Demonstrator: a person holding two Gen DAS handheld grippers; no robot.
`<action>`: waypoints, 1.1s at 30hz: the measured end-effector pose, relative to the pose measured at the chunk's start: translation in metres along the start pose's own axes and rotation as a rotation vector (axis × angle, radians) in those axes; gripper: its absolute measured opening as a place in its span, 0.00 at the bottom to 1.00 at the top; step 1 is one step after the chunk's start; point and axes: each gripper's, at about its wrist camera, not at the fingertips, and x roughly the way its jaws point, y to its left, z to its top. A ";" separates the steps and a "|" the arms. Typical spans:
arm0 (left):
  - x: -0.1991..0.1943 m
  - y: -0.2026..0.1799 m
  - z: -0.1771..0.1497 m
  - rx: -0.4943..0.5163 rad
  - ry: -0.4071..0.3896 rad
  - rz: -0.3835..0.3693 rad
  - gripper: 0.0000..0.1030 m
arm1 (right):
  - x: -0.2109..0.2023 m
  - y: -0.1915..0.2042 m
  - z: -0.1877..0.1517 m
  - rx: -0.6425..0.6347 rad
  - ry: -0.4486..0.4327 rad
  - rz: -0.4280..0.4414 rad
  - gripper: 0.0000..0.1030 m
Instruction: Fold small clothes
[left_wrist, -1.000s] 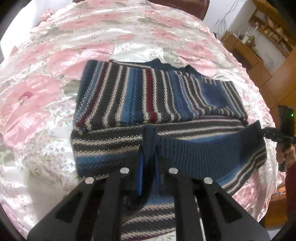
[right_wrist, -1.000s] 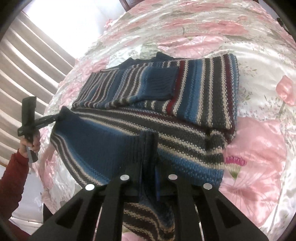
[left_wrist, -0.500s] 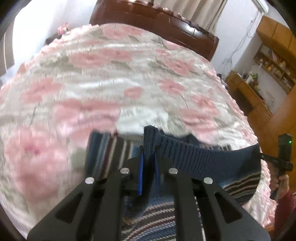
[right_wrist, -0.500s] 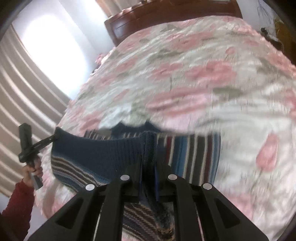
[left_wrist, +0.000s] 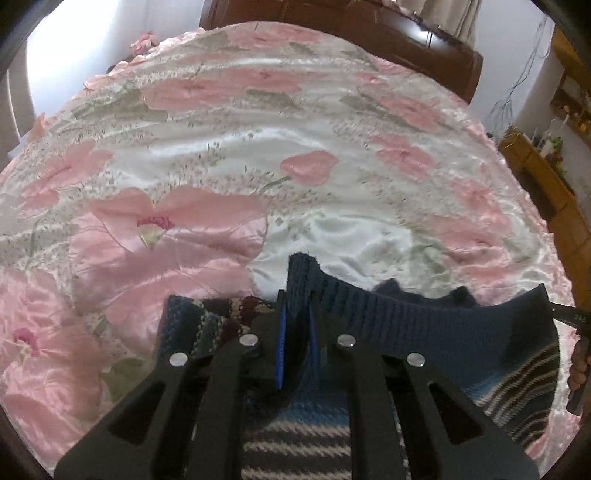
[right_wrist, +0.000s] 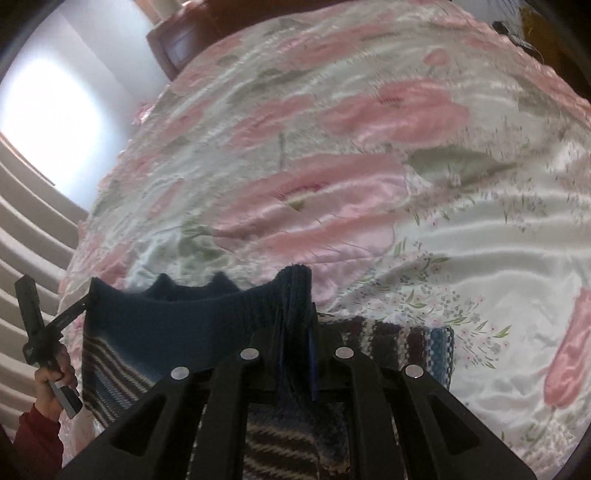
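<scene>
1. Covering the whole bed is a shiny satin bedspread (left_wrist: 229, 155), white with big pink flowers and grey-green leaves, its sheen broken by shallow ripples.
2. A dark wooden headboard (left_wrist: 369, 33) closes off the far end of the bed, and a wooden cabinet (left_wrist: 543, 177) with small items on top stands by the wall on one side.
3. In the right wrist view a bright window (right_wrist: 48, 110) glows beyond pale curtain folds (right_wrist: 26, 236).
4. The striped knit sweater (left_wrist: 436, 328) is held up over the near part of the bed, its navy ribbed edge stretched between the two tools.
5. The left tool (left_wrist: 295, 328) is narrowed onto one corner of that ribbed edge; the right tool (right_wrist: 295, 328) pinches the other corner the same way.
6. Each tool also shows small at the edge of the other's view, with a hand (right_wrist: 55, 380) on its handle and a red sleeve (right_wrist: 33, 439) below.
7. The sweater's lower part is cut off behind the tool frames, so how it lies on the bed cannot be made out.
8. The right wrist view is blurred toward the far bedspread.
</scene>
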 end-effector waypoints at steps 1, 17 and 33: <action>0.008 0.001 -0.001 0.003 0.011 0.013 0.10 | 0.004 -0.002 0.000 0.003 0.005 -0.004 0.10; -0.018 0.021 -0.033 -0.027 0.071 -0.022 0.51 | -0.035 -0.019 -0.031 0.011 -0.005 -0.027 0.53; -0.102 0.047 -0.163 -0.037 0.166 -0.062 0.57 | -0.100 -0.028 -0.193 -0.101 0.121 0.065 0.59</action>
